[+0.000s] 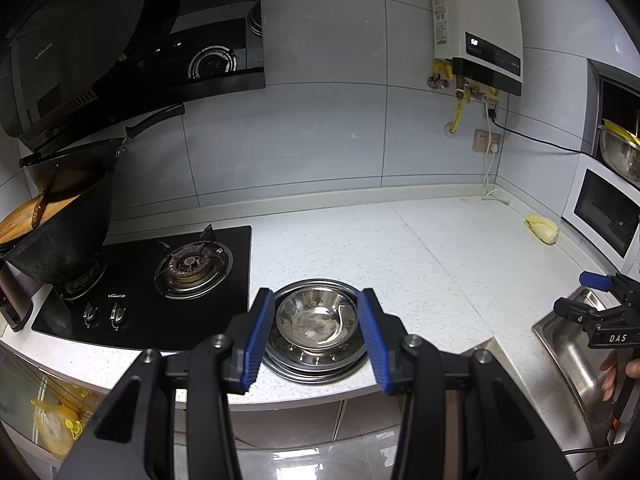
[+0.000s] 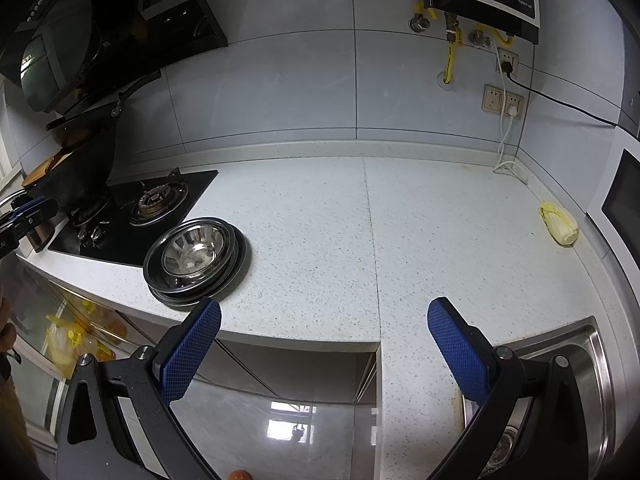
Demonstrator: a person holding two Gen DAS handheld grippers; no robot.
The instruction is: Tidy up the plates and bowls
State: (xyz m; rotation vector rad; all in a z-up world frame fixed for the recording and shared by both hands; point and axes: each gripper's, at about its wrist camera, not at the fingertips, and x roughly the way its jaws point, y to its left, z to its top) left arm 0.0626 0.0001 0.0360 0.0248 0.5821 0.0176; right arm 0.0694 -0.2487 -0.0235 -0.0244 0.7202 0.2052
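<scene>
1. Where the counter meets the hob, we log a steel bowl, mouth up, round, nested on stacked plates.
2. We hold the left gripper partly open, empty.
3. We hold the right gripper wide, empty.

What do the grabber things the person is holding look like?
Each gripper is black, with two arms joined by silver bolts. The left gripper has ridged blue pads; the right gripper has bumpy blue pads. Seen from the left wrist, the right gripper has white letters "DAS" on its body.
</scene>
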